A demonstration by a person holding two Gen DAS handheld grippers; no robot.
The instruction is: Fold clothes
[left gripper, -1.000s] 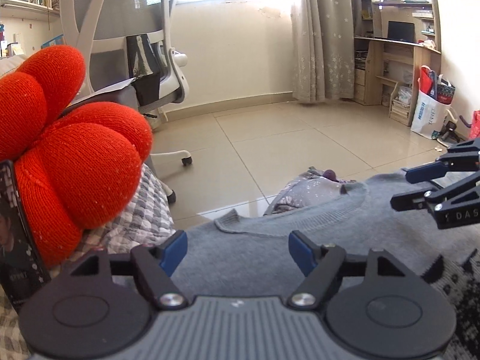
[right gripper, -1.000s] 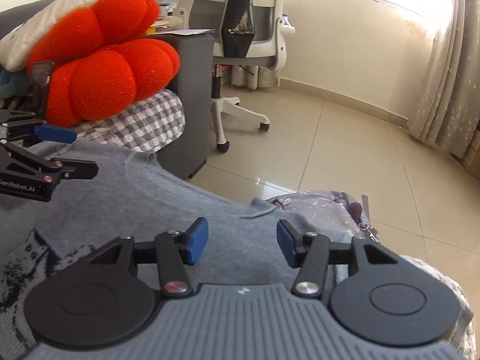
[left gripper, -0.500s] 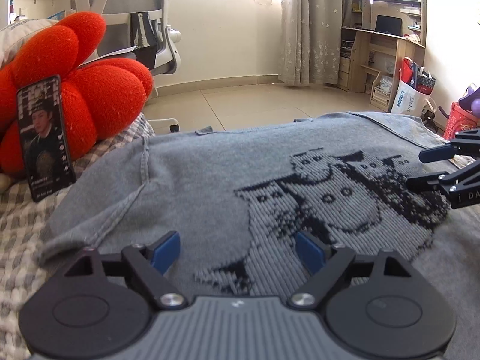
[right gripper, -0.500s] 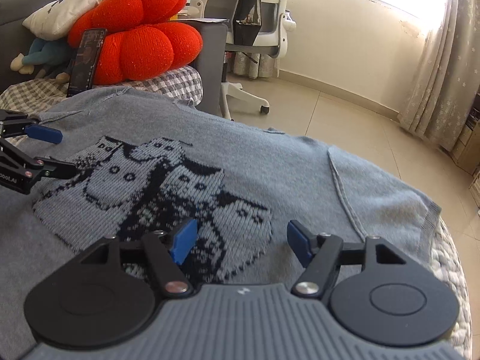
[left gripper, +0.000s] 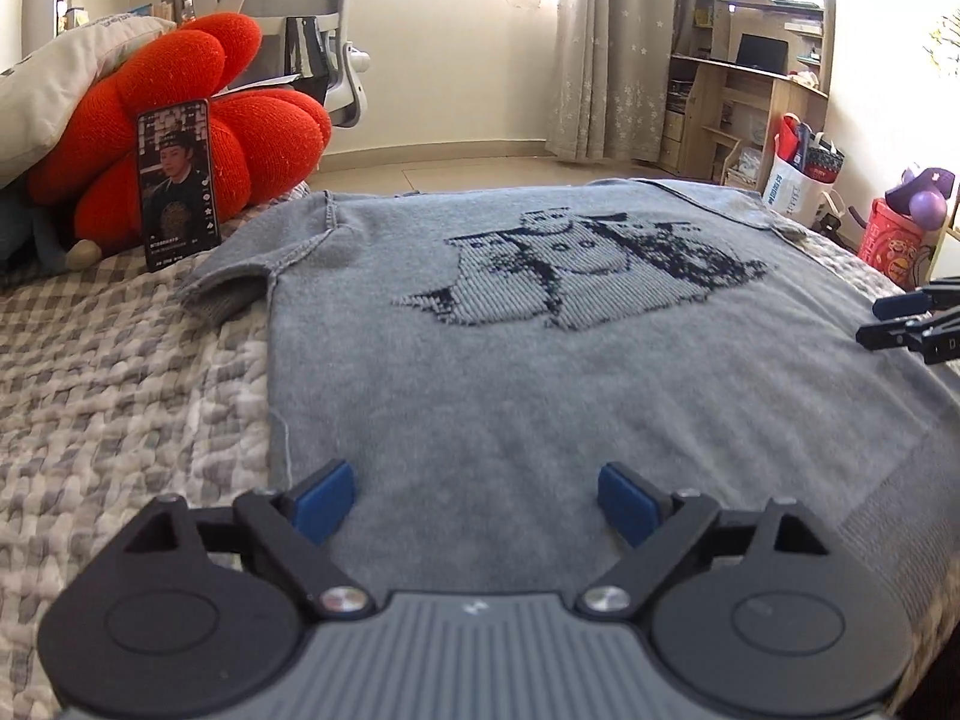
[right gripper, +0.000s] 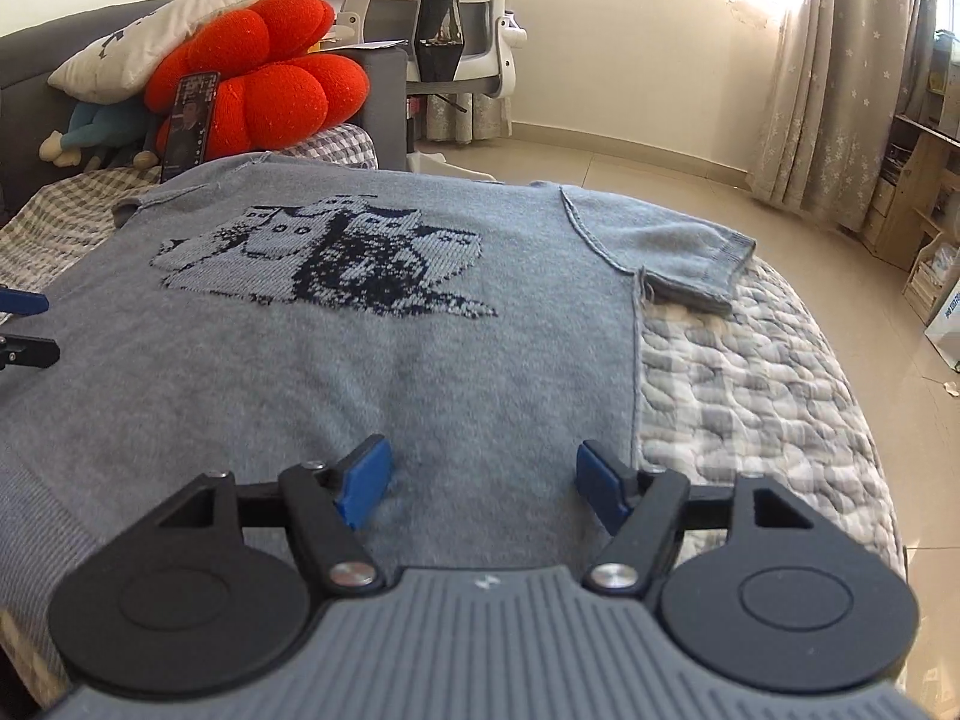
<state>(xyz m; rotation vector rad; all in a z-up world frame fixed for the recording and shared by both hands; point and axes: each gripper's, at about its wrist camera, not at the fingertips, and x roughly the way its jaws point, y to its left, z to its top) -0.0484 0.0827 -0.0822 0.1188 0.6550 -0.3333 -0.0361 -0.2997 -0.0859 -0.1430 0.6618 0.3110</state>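
Observation:
A grey knitted sweater [left gripper: 510,360] with a dark cat pattern lies flat, face up, on the checked quilt [left gripper: 120,390]. Its short sleeves [left gripper: 234,294] [right gripper: 690,258] stick out to either side. My left gripper [left gripper: 474,498] hovers over the lower left part of the sweater, its jaws opening with nothing between the blue pads. My right gripper [right gripper: 480,480] stands open over the lower right part of the sweater [right gripper: 360,372], close to its side seam, with nothing gripped. Each gripper shows at the edge of the other's view: right gripper [left gripper: 912,324], left gripper [right gripper: 24,324].
A red lobed cushion [left gripper: 198,138] with a phone [left gripper: 177,180] propped against it sits at the head of the bed, under a white pillow [right gripper: 162,42]. An office chair [right gripper: 456,12] stands behind. The bed's edge [right gripper: 840,396] drops to a tiled floor.
Both grippers have drawn back from the collar toward the hem, so the whole sweater now lies in view. Both pairs of jaws stand wider apart than before.

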